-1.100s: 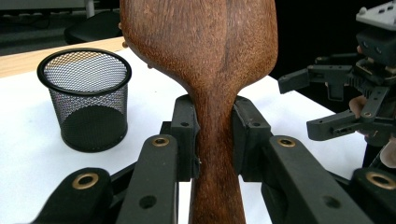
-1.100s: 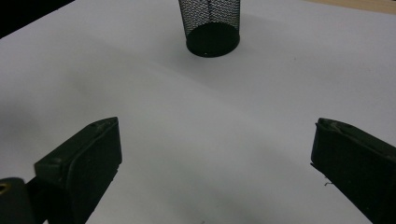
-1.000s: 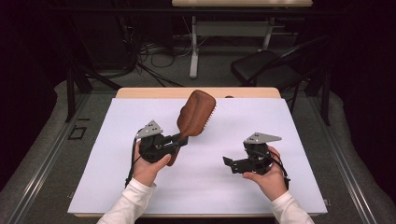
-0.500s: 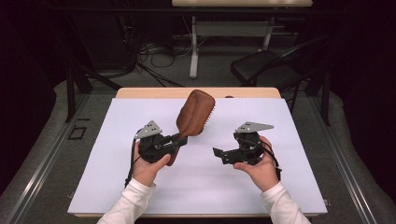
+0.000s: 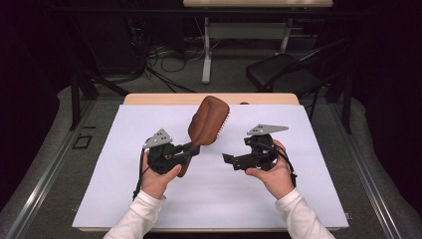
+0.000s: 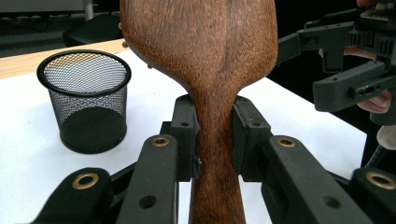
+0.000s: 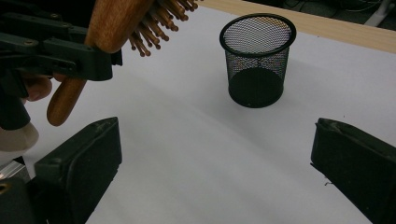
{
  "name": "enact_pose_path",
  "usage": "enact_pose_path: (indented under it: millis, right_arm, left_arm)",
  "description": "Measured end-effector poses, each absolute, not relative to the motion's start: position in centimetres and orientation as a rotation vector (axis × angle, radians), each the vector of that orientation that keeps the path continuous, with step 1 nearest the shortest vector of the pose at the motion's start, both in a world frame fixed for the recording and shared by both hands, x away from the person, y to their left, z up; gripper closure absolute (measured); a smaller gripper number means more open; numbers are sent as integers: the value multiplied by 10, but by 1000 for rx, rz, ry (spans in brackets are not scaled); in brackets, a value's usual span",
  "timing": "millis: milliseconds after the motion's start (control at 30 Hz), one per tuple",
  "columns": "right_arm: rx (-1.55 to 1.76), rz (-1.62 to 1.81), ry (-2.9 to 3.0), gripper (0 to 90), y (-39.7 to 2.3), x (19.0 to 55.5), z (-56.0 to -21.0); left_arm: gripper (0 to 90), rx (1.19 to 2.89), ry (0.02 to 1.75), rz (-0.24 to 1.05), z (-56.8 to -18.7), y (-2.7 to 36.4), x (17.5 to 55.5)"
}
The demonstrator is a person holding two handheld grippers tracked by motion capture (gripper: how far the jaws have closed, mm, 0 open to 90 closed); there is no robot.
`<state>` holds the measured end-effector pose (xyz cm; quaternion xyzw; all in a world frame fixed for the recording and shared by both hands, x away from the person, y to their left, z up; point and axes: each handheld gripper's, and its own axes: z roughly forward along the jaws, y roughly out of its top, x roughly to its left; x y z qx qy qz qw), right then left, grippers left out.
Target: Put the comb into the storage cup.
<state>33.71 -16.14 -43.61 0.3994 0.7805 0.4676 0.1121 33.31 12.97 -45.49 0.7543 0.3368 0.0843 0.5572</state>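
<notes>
Wooden hairbrush (image 6: 205, 60) clamped by its handle in the left gripper (image 6: 212, 135)
Brush head rises above the jaws; right gripper (image 7: 212, 158) gapes wide, holding nothing, facing the mesh cup (image 7: 257, 58)

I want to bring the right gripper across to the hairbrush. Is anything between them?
No: in the high view, just bare white table cover separates the open right gripper from the wooden hairbrush.

White table sheet (image 5: 149, 199) evenly bright; surroundings dim; soft shadows; nearest parts blur in gripper views.

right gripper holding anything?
No: in the right gripper view the right gripper has its jaws wide apart over bare white table.
</notes>
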Motion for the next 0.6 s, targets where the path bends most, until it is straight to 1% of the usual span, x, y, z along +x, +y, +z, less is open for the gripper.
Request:
enact_pose_path:
  millis: [600]
  right_arm:
    - [1261,1471,2338,25,-159,352,-430]
  left_arm:
    - [731,1775,784,174,-458,129,334]
